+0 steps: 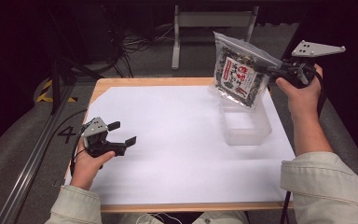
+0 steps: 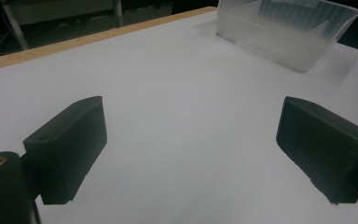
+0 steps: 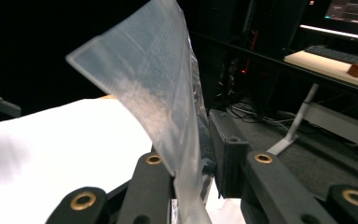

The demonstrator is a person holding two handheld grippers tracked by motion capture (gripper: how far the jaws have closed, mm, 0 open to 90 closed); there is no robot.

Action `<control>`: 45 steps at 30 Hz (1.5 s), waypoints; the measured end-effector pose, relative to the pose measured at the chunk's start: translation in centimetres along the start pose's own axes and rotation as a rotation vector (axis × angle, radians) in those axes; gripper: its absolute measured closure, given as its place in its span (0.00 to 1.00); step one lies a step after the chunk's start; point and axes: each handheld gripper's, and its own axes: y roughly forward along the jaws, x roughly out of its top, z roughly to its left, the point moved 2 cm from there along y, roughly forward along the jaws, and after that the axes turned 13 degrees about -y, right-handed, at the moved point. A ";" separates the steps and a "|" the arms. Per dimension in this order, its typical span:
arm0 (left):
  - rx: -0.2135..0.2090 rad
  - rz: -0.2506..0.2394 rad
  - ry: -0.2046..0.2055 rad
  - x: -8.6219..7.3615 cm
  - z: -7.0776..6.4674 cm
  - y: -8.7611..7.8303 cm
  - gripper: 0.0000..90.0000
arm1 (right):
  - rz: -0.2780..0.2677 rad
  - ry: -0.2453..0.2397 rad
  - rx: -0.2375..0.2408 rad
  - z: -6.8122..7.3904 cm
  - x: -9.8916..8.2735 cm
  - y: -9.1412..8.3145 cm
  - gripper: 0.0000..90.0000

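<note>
A clear plastic bag (image 1: 239, 71) with a red and white label and dark contents hangs in the air over the far right of the table. My right gripper (image 1: 271, 69) is shut on its upper edge, and in the right gripper view the clear top strip of the bag (image 3: 168, 116) stands pinched between the two black jaws. Just below the bag sits a clear plastic tub (image 1: 245, 125), also seen at the far end of the left gripper view as the tub (image 2: 284, 28). My left gripper (image 1: 122, 134) rests low at the table's left, open, with nothing between its fingers (image 2: 70, 149).
A white sheet (image 1: 177, 140) covers the wooden table (image 1: 121, 82). Beyond the far edge stand a metal frame leg (image 1: 175, 42) and loose cables on the floor. A rail runs along the left side.
</note>
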 end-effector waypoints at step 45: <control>-0.022 0.016 -0.011 -0.1 0.1 0.3 0.11 | 0.093 0.014 -0.067 0.3 -4.8 -1.4 0.86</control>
